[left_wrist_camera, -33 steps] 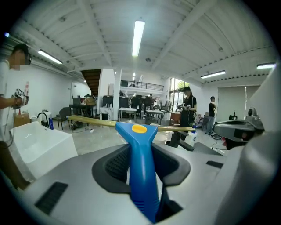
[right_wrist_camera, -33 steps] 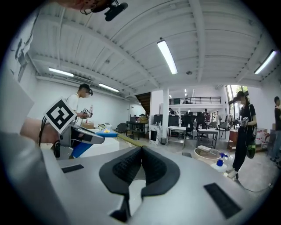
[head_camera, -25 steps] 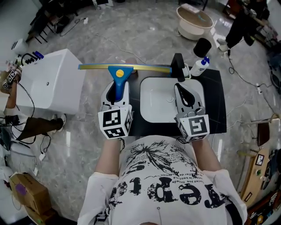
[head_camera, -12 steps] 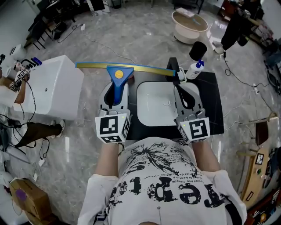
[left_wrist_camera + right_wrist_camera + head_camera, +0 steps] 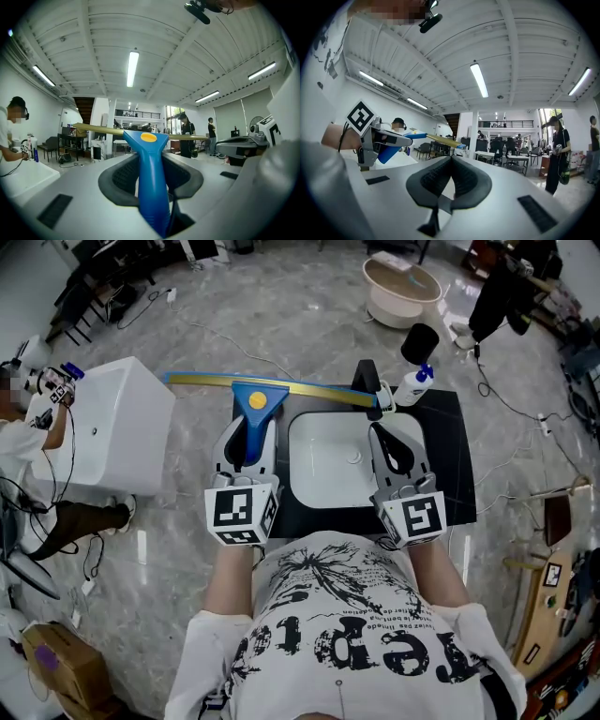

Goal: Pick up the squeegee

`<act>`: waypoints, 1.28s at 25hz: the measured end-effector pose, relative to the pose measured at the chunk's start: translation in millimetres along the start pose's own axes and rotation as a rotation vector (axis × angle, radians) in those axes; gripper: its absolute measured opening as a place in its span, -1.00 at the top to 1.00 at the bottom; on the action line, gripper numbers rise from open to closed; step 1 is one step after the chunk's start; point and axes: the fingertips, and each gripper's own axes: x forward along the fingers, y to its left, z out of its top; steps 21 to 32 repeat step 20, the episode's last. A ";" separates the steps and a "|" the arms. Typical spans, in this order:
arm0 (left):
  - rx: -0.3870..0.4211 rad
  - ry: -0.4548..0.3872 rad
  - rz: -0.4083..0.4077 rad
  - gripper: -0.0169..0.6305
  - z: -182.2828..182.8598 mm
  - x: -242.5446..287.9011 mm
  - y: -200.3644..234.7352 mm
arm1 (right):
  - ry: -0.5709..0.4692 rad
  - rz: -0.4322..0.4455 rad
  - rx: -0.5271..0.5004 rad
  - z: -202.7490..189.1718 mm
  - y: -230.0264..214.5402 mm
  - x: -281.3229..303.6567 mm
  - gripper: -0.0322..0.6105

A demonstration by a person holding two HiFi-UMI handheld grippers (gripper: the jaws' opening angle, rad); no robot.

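The squeegee (image 5: 253,397) has a blue handle with a yellow dot and a long yellow blade that runs from the far left to the black faucet (image 5: 367,381). My left gripper (image 5: 249,430) is shut on the blue handle and holds the squeegee level in the air, left of the sink. In the left gripper view the handle (image 5: 151,187) sits pinched between the dark pads, with the blade (image 5: 93,128) across the top. My right gripper (image 5: 389,439) hovers over the white sink (image 5: 323,474); it is shut with nothing in it, its pads (image 5: 440,180) meeting at the front.
The sink sits in a black counter (image 5: 450,465). A white spray bottle (image 5: 412,385) stands at the counter's far right corner. A white cabinet (image 5: 103,427) is at the left, with a person beside it. A round tub (image 5: 401,289) and cables lie on the floor.
The left gripper has risen a little with the squeegee, and the blade now slopes slightly down to the right. The right gripper has stayed put.
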 end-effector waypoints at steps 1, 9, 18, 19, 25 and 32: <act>-0.003 0.002 -0.003 0.49 -1.1 0.3 -0.5 | 0.000 0.003 0.001 -0.4 0.3 0.4 0.86; -0.007 0.004 -0.023 0.49 -8.1 1.2 -4.4 | -0.017 0.006 0.001 -4.8 1.4 1.8 0.86; -0.015 0.011 -0.021 0.49 -8.7 1.8 -5.0 | -0.015 0.002 0.011 -4.3 -1.5 4.1 0.86; -0.015 0.011 -0.021 0.49 -8.9 2.2 -5.5 | -0.015 -0.002 0.018 -5.1 -2.9 3.7 0.86; -0.016 0.010 -0.020 0.49 -9.0 2.6 -6.0 | -0.016 -0.006 0.026 -5.9 -4.3 3.3 0.86; -0.016 0.010 -0.020 0.49 -9.0 2.6 -6.0 | -0.016 -0.006 0.026 -5.9 -4.3 3.3 0.86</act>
